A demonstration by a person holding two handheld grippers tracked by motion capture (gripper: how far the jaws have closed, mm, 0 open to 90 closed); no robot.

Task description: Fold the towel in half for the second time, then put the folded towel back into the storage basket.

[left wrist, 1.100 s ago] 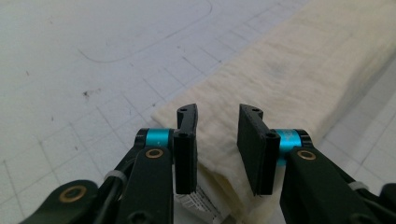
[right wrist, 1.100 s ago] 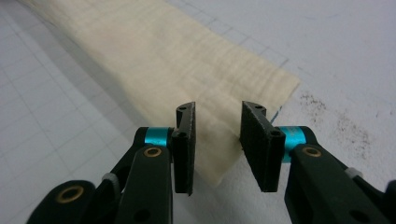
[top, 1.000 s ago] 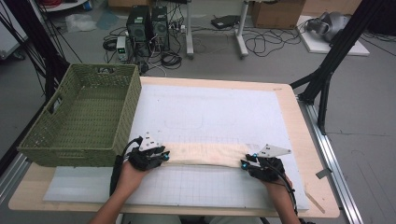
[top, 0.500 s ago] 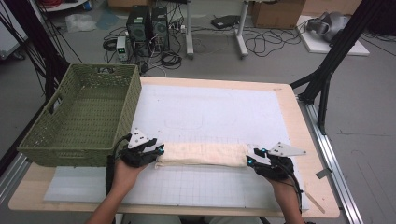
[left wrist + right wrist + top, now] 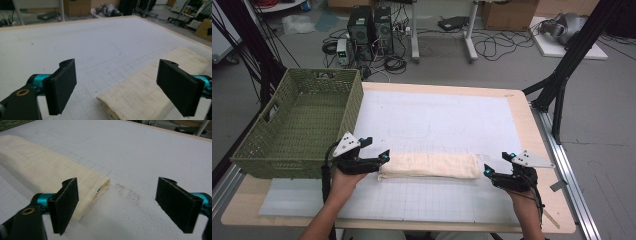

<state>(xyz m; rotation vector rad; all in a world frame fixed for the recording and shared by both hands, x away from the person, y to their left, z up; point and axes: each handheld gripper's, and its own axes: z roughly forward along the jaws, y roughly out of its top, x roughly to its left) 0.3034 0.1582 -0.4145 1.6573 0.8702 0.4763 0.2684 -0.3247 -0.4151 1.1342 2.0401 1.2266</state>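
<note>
While the green basket [image 5: 297, 125] stands empty, both grippers' jaws have just opened beside the folded towel [image 5: 429, 166].

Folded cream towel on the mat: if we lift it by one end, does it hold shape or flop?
Likely flops: the folded towel is soft cloth, its layered end edge gaping slightly in the right gripper view. Probably light, since it lies flat and thin on the white mat. Pushed, it would probably bunch rather than slide; it won't roll.
</note>
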